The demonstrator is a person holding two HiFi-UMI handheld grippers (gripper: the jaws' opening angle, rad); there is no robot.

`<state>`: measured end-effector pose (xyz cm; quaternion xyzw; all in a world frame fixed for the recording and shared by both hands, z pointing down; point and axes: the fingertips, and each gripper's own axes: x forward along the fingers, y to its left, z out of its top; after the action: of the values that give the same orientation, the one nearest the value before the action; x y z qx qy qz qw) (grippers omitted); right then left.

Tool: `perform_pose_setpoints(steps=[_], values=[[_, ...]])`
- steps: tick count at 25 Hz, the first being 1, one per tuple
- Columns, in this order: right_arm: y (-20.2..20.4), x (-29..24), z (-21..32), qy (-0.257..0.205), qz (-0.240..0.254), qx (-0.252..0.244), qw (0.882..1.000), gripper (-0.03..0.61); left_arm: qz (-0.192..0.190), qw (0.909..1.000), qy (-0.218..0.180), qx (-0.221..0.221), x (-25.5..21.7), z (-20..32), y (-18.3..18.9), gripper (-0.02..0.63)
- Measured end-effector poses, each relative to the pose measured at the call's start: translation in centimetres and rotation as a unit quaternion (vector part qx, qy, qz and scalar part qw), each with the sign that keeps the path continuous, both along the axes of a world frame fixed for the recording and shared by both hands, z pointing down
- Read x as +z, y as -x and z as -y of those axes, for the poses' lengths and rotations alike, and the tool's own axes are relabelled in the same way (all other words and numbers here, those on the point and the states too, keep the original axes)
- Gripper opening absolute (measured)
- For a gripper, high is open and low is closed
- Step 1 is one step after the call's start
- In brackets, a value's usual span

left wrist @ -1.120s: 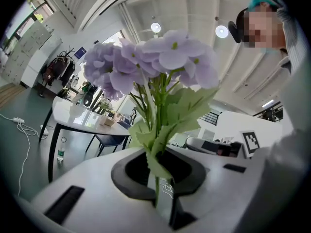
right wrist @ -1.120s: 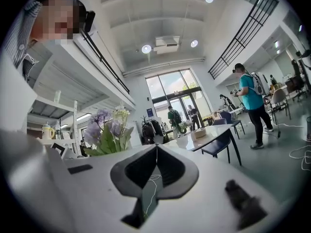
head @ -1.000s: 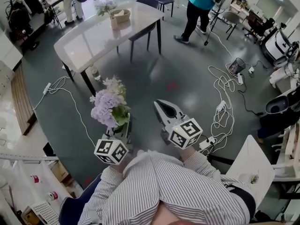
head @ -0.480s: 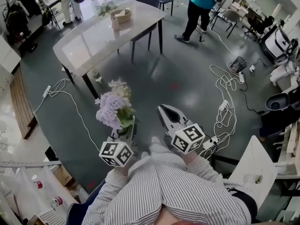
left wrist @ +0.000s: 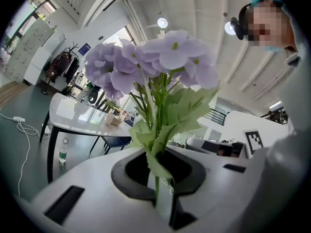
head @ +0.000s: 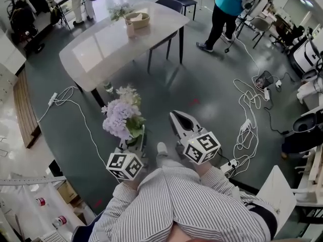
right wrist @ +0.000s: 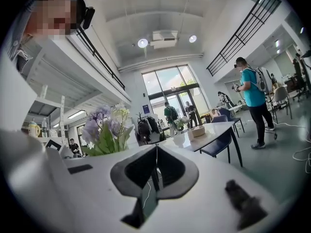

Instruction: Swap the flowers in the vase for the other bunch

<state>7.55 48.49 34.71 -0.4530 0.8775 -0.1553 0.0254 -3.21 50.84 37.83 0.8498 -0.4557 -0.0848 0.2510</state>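
A bunch of purple and white flowers (head: 121, 117) with green leaves stands upright in my left gripper (head: 137, 134), which is shut on its stems. In the left gripper view the blooms (left wrist: 150, 62) fill the middle and the stems run down between the closed jaws. My right gripper (head: 174, 117) is beside it on the right, shut and empty, its jaws meeting in the right gripper view (right wrist: 156, 152). Far ahead a pale vase (head: 130, 29) with another pale bunch (head: 120, 10) stands on the white table (head: 101, 47).
A round basket (head: 139, 19) sits next to the vase. Dark chairs (head: 176, 4) stand at the table's far side. A water bottle (head: 107, 86) stands on the floor by a table leg. Cables (head: 247, 115) lie on the grey floor at right, and a person in a teal shirt (head: 229, 4) stands beyond.
Both grippers and the held bunch have moved forward over the floor towards the table, which now lies a little nearer. The jaws look the same.
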Motion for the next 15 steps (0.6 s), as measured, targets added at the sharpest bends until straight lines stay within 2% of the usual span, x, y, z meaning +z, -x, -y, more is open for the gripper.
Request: perform_pose_setpoints(steps=[5,15], values=[[-0.6,-0.6,6.6,-0.007,0.002,-0.018,1.000,0.015,0.000,0.9999,-0.002,-0.013,-0.4,6.4,-1.2,0.046],[-4.3,-1.4,18.7,-0.013,0.008,-0.031,0.999,0.015,0.002,0.9996,-0.007,-0.026,-0.9,18.2,-5.1,0.046]])
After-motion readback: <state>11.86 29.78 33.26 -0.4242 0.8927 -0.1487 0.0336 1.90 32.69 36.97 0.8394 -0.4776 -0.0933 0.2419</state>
